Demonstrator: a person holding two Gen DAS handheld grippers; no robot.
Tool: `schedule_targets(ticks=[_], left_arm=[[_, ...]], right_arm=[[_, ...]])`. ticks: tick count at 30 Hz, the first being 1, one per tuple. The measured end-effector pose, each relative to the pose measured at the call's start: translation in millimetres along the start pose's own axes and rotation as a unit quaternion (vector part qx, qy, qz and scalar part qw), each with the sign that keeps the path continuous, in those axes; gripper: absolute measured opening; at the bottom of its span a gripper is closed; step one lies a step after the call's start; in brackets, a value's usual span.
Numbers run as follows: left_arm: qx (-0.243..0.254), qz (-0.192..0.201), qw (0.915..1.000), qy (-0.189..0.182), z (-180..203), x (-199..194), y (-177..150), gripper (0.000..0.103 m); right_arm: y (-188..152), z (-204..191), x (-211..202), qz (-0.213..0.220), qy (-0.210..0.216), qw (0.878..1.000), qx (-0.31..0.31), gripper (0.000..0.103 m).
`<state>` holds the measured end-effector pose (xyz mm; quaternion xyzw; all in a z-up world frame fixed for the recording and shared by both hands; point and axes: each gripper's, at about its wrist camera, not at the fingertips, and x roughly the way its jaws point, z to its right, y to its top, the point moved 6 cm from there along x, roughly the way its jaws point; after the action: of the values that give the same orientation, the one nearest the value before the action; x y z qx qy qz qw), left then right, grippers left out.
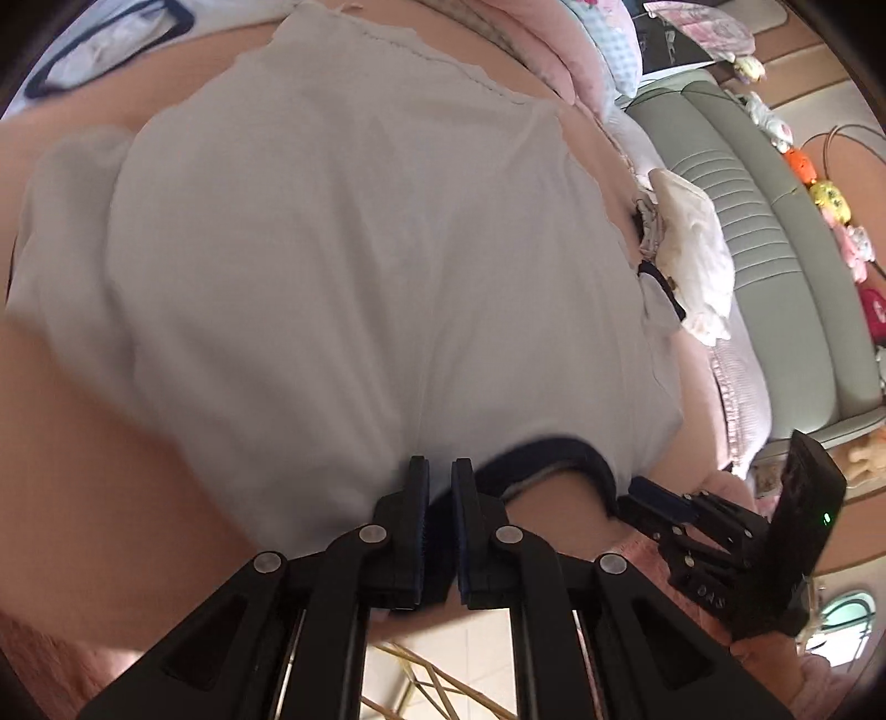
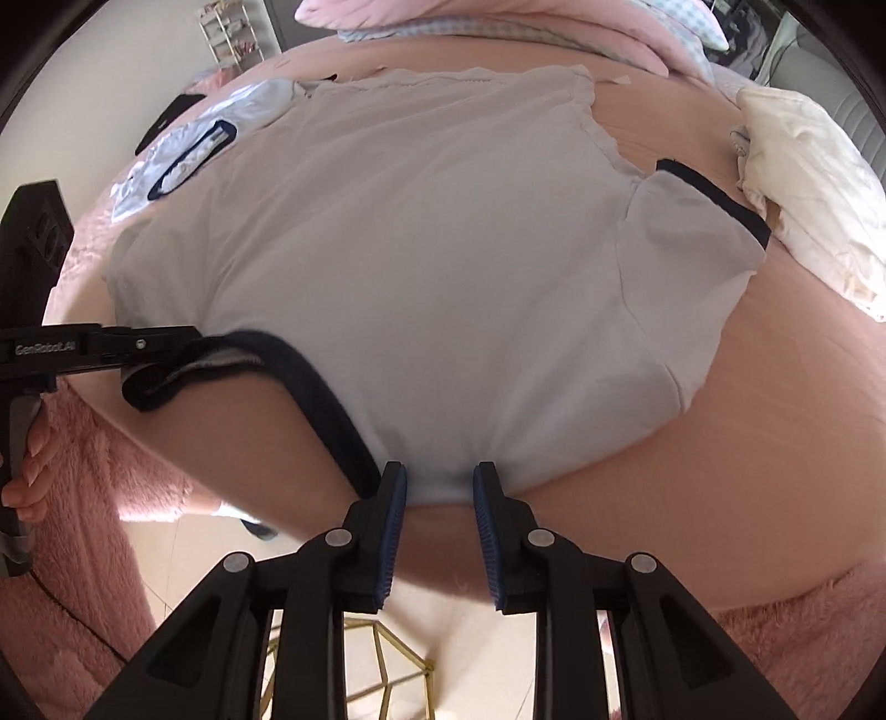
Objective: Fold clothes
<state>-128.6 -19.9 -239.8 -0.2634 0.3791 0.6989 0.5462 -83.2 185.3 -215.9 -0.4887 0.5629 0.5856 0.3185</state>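
A white T-shirt (image 1: 360, 266) (image 2: 421, 255) with navy trim lies spread on the pink bed (image 2: 720, 443), its neck end toward me at the bed's edge. My left gripper (image 1: 440, 471) is shut on the shirt's near edge just left of the navy collar (image 1: 554, 454). In the right wrist view the left gripper (image 2: 194, 338) pinches the fabric beside the collar (image 2: 288, 354). My right gripper (image 2: 439, 476) has its jaws apart, with the shirt's shoulder edge lying between the tips and the pads not pressing it. It shows side-on in the left wrist view as the right gripper (image 1: 648, 495).
A crumpled cream garment (image 2: 803, 183) (image 1: 692, 260) lies at the right. Another white garment with navy trim (image 2: 183, 160) lies at the far left. Pink bedding (image 2: 498, 22) is piled at the back, beside a grey-green headboard (image 1: 775, 221). A gold wire frame (image 2: 387, 664) stands on the floor.
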Motion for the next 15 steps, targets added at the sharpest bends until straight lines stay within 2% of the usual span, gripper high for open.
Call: schedule_targets(ticks=[3,6,9,11,13,15], left_arm=[[0.013,0.003,0.9999,-0.002,3,-12,-8,0.007],[0.043,0.025,0.9987,0.003,15,-20,-7,0.007],[0.074,0.042,0.9964,-0.006,35,-13,3,0.007],[0.085,0.036,0.9957,-0.004,38,-10,1,0.007],[0.097,0.029,0.9949,0.0,40,-8,-2,0.007],[0.104,0.022,0.9943,-0.011,45,-9,-8,0.007]], right_arm=[[2,16,-9,0.01,0.021,0.999,0.039,0.025],[7,37,-22,0.034,0.041,0.995,0.089,0.025],[20,84,-36,0.075,0.024,0.982,0.172,0.028],[26,120,-41,0.087,0.014,0.971,0.223,0.039],[20,160,-42,0.086,0.016,0.963,0.257,0.04],[33,180,-26,0.076,0.03,0.957,0.28,0.04]])
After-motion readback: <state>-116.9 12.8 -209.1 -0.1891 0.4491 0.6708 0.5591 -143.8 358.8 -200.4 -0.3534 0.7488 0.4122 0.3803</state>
